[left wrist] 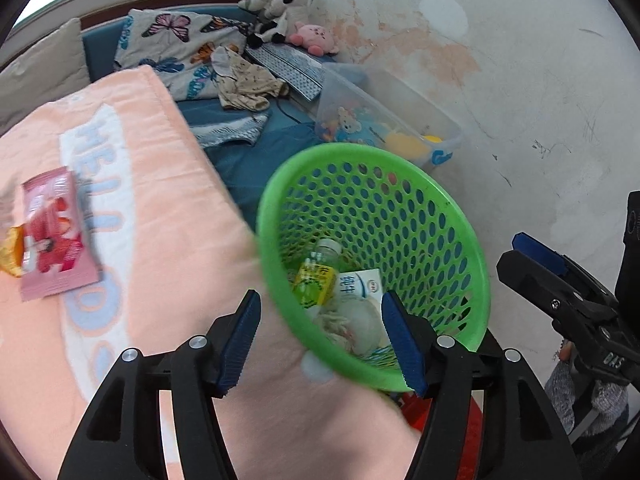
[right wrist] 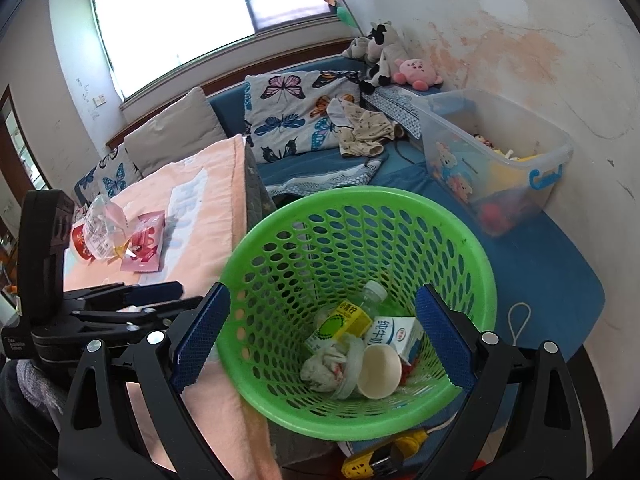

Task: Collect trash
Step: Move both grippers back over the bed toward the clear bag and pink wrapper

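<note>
A green perforated basket (left wrist: 348, 148) (right wrist: 360, 193) sits tilted between the fingers of my right gripper (right wrist: 322, 290), whose blue pads lie against both its sides. In it are a bottle with a yellow-green label (right wrist: 348, 316), a milk carton (right wrist: 400, 334), a paper cup (right wrist: 378, 372) and crumpled tissue (right wrist: 322, 366). My left gripper (left wrist: 320, 300) stands open over the basket's near rim, with nothing between its fingers. On the peach blanket (left wrist: 168, 208) to the left lie a pink wrapper (left wrist: 56, 240) (right wrist: 144, 242), a clear plastic bag (right wrist: 104, 222) and a red-and-white lid (right wrist: 80, 246).
A clear storage box of toys (left wrist: 404, 120) (right wrist: 500, 152) stands on the blue mattress (right wrist: 532, 264) by the stained wall. Plush toys (right wrist: 416, 70), butterfly pillows (right wrist: 288, 120) and loose clothes (right wrist: 362, 128) lie at the back. A yellow toy (right wrist: 380, 460) sits below the basket.
</note>
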The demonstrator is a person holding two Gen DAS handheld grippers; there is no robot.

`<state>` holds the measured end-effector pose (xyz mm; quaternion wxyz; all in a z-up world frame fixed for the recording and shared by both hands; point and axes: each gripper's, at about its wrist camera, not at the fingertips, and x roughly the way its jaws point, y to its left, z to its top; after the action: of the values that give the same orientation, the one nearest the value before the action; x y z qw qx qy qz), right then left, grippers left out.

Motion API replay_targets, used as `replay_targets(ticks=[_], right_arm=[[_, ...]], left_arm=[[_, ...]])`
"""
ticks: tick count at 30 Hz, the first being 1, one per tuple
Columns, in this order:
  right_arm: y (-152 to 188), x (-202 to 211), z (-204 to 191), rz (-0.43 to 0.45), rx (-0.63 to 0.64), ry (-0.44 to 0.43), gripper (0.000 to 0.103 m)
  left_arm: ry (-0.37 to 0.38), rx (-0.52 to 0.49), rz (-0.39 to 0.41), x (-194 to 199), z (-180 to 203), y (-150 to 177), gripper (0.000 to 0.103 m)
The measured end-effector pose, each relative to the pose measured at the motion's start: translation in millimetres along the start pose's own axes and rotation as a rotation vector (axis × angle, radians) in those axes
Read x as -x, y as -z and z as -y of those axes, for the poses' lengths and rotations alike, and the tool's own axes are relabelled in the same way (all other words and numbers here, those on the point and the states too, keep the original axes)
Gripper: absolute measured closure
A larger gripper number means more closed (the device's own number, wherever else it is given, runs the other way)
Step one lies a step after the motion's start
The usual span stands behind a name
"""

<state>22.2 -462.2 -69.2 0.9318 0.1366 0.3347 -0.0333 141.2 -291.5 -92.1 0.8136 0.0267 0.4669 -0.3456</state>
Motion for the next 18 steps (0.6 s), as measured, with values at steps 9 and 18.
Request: replay_targets(ticks=[9, 18], right_arm=[[-2, -7, -34, -0.005, 0.034, -0.054, 0.01], [-8, -27, -87, -0.029, 0.098, -0.141, 0.01]], left_arm=[[-0.082, 0.067, 0.068, 53, -48, 11, 0.042], [-0.237, 0.168, 0.154, 104, -121, 23, 0.042]])
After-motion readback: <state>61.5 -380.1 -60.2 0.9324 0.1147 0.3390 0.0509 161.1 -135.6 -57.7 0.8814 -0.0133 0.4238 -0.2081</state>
